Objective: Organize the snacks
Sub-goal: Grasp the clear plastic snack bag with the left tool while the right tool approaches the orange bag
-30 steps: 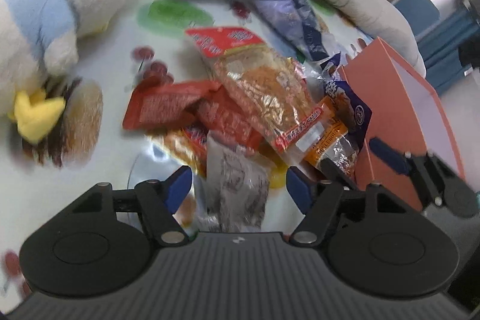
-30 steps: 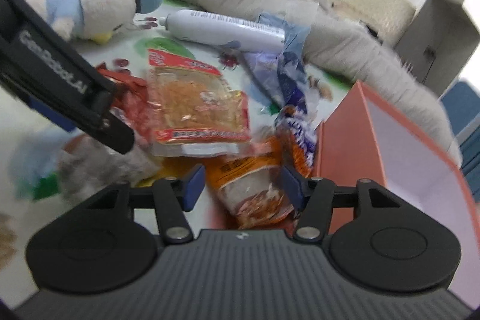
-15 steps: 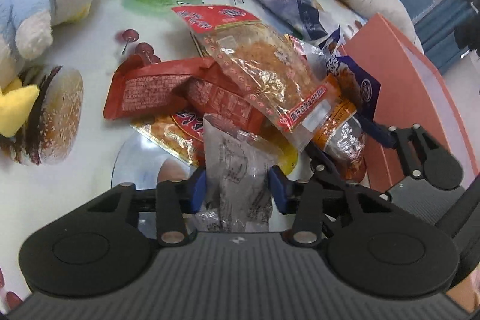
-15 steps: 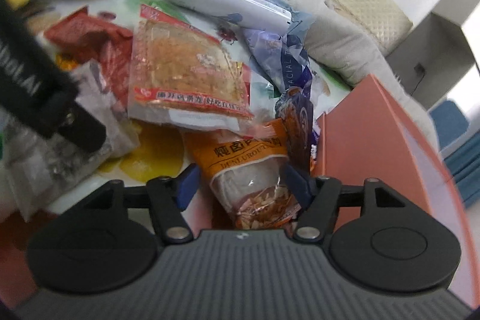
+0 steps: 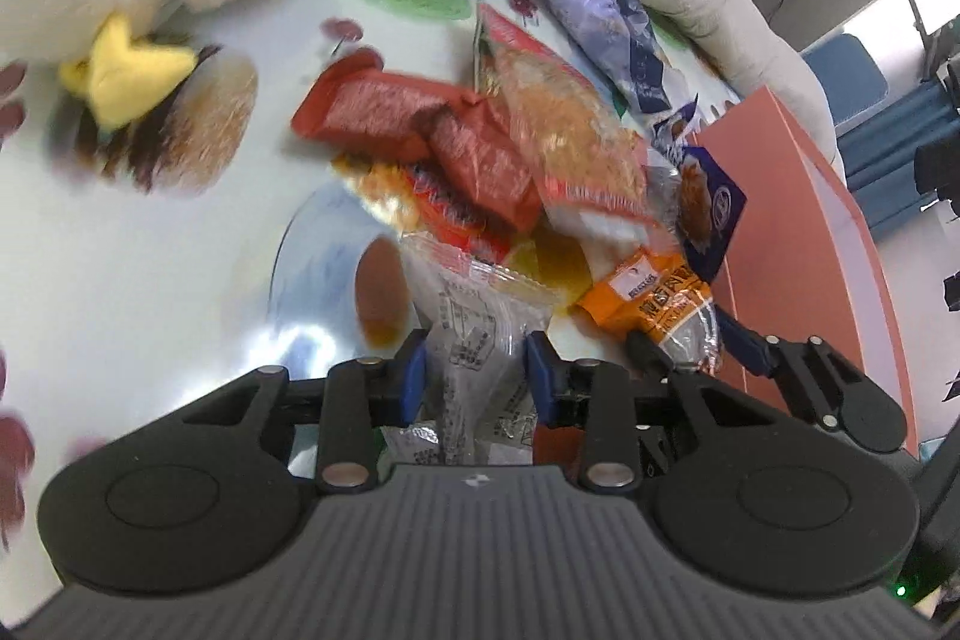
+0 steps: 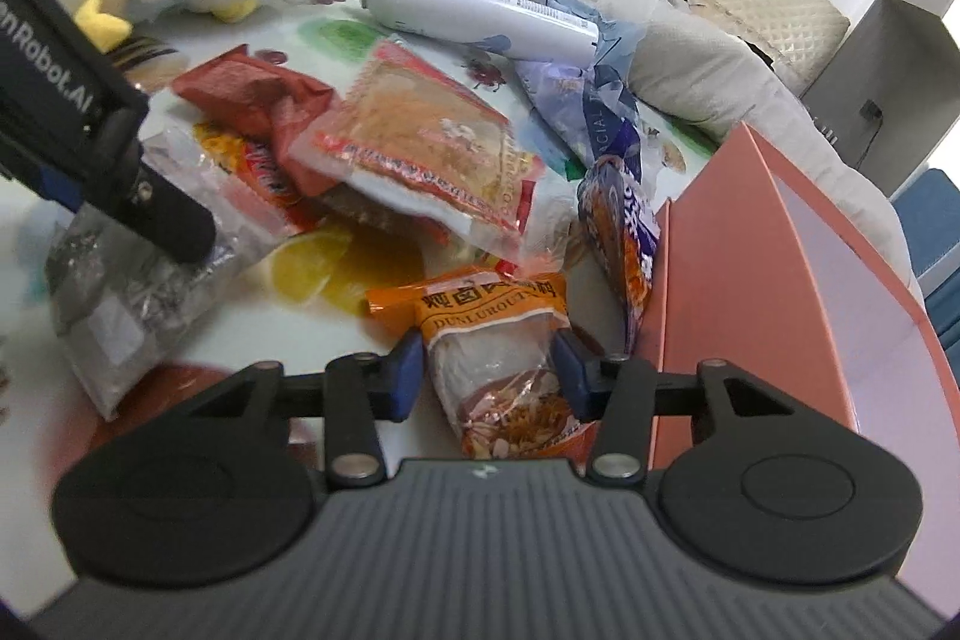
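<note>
Right now both hand-held grippers sit low over the pile of snacks on the desk (image 6: 36, 232). The left hand-held gripper (image 5: 474, 373) has just been closing, and its blue pads squeeze the clear grey packet (image 5: 480, 340), which lies at the near edge of the pile. The right hand-held gripper (image 6: 489, 370) has been closing too, and its pads touch both sides of the orange packet (image 6: 498, 340), just beside the open orange box (image 6: 756, 280).

What could go wrong? The packets are thin and slippery, so one may slide out when lifted. The clear grey packet is partly tucked under the red packets (image 5: 456, 142), so pulling it could drag them along. The two grippers are close together and could bump. The orange packet could catch on the box wall.
</note>
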Demonstrator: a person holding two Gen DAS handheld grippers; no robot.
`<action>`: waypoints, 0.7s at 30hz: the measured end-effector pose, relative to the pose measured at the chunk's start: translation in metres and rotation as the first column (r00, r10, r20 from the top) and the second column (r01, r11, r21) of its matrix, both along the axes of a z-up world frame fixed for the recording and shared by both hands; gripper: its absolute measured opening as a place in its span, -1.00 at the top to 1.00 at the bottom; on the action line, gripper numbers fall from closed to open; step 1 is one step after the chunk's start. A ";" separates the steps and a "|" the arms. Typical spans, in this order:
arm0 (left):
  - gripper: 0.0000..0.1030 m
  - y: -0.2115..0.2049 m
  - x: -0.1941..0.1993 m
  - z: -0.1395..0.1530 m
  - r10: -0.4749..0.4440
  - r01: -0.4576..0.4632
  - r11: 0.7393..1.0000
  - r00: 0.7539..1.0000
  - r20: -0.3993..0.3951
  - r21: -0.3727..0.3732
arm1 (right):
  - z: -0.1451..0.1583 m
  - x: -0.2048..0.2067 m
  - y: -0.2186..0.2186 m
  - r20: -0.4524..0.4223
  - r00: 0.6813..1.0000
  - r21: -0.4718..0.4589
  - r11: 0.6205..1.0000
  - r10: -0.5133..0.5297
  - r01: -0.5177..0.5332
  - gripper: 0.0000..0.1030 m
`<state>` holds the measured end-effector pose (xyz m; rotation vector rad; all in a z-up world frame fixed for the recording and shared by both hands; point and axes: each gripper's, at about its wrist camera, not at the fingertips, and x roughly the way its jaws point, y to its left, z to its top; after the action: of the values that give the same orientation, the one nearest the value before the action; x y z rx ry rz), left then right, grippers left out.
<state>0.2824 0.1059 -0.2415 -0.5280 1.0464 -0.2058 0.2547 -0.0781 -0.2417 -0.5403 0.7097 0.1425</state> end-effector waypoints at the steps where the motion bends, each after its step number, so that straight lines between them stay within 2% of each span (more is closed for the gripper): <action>1: 0.23 0.000 -0.006 0.000 0.006 -0.006 1.000 1.000 -0.005 0.000 | 0.001 -0.006 0.001 -0.004 1.000 -0.001 1.000 0.007 -0.007 0.04; 6: 0.23 0.001 -0.040 0.002 0.022 -0.022 1.000 1.000 -0.014 -0.005 | 0.010 -0.040 0.001 -0.010 1.000 0.007 1.000 0.025 -0.025 0.05; 13: 0.23 0.002 -0.087 0.006 0.057 -0.057 0.998 0.998 -0.025 -0.009 | 0.020 -0.078 -0.009 -0.045 0.999 0.073 0.997 0.005 -0.001 0.05; 18: 0.23 0.000 -0.105 0.007 0.019 -0.019 1.000 0.999 -0.028 0.011 | 0.026 -0.094 -0.012 -0.110 0.994 0.191 0.981 -0.023 0.043 0.05; 21: 0.23 -0.001 -0.111 0.010 0.028 -0.027 0.999 1.000 -0.012 0.043 | 0.027 -0.100 -0.011 -0.125 0.992 0.244 0.968 -0.031 0.061 0.04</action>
<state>0.1715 0.1049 -0.2320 -0.5055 1.0534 -0.1558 0.1546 -0.0896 -0.2148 -0.2780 0.8085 0.2186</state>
